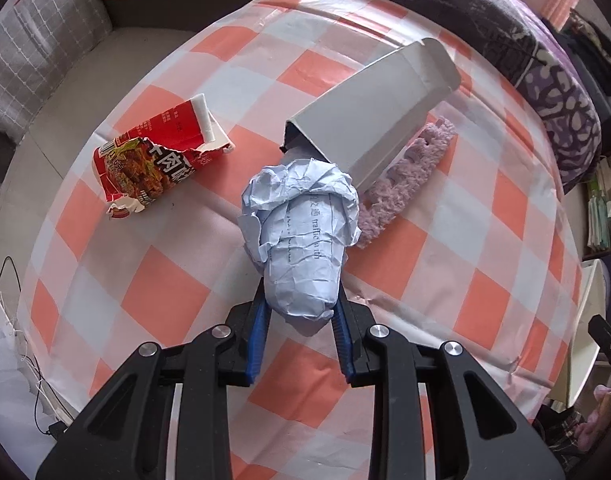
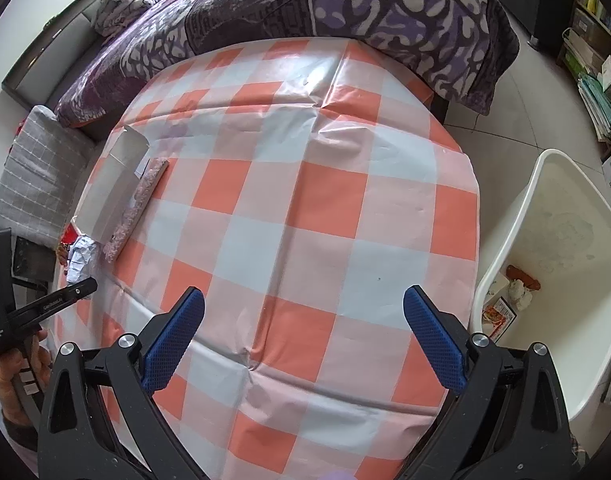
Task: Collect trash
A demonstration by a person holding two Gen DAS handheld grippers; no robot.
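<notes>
My left gripper (image 1: 301, 300) is shut on a crumpled ball of pale blue printed paper (image 1: 301, 224) and holds it just above the checked tablecloth (image 1: 177, 280). A torn red noodle wrapper (image 1: 153, 160) lies to the left of the ball. An open grey carton (image 1: 369, 120) lies beyond the ball, over a pink fluffy strip (image 1: 409, 172). My right gripper (image 2: 303, 320) is open and empty over the near part of the table. In its view the paper ball (image 2: 81, 256), the carton (image 2: 109, 192) and my left gripper (image 2: 61, 300) sit at the far left. A white bin (image 2: 565, 264) holding some scraps stands right of the table.
A purple patterned blanket (image 2: 345, 12) lies behind the table. A grey checked cushion (image 1: 45, 52) sits on a bench at the left. Shelves with boxes (image 2: 597, 64) stand at the far right. Cables (image 1: 9, 280) trail on the floor at the left.
</notes>
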